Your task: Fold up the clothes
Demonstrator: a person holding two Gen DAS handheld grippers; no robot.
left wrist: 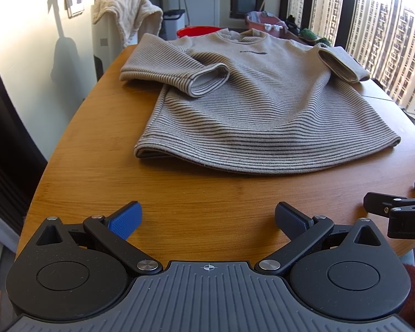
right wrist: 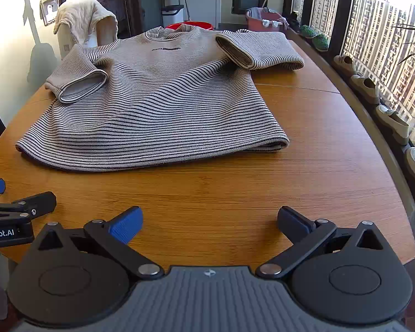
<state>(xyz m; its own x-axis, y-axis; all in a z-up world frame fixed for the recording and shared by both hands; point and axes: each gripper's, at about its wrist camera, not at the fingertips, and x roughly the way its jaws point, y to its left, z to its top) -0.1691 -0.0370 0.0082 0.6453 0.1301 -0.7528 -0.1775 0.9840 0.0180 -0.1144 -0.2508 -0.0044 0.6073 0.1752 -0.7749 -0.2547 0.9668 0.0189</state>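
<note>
A beige sweater with thin dark stripes (left wrist: 257, 105) lies flat, front up, on a wooden table (left wrist: 196, 193), collar at the far end, hem toward me. Both sleeves are bent inward onto or beside the body. It also shows in the right wrist view (right wrist: 163, 105). My left gripper (left wrist: 207, 221) is open and empty over bare wood, well short of the hem. My right gripper (right wrist: 210, 224) is open and empty too, beside the left one, also short of the hem. The right gripper shows at the right edge of the left wrist view (left wrist: 395, 210).
A cream towel (left wrist: 124, 8) hangs over a white appliance behind the table's far left. A red basin (left wrist: 196, 31) and a pink basket (left wrist: 265, 22) stand beyond the far end. Windows and a sill with shoes (right wrist: 368, 88) run along the right.
</note>
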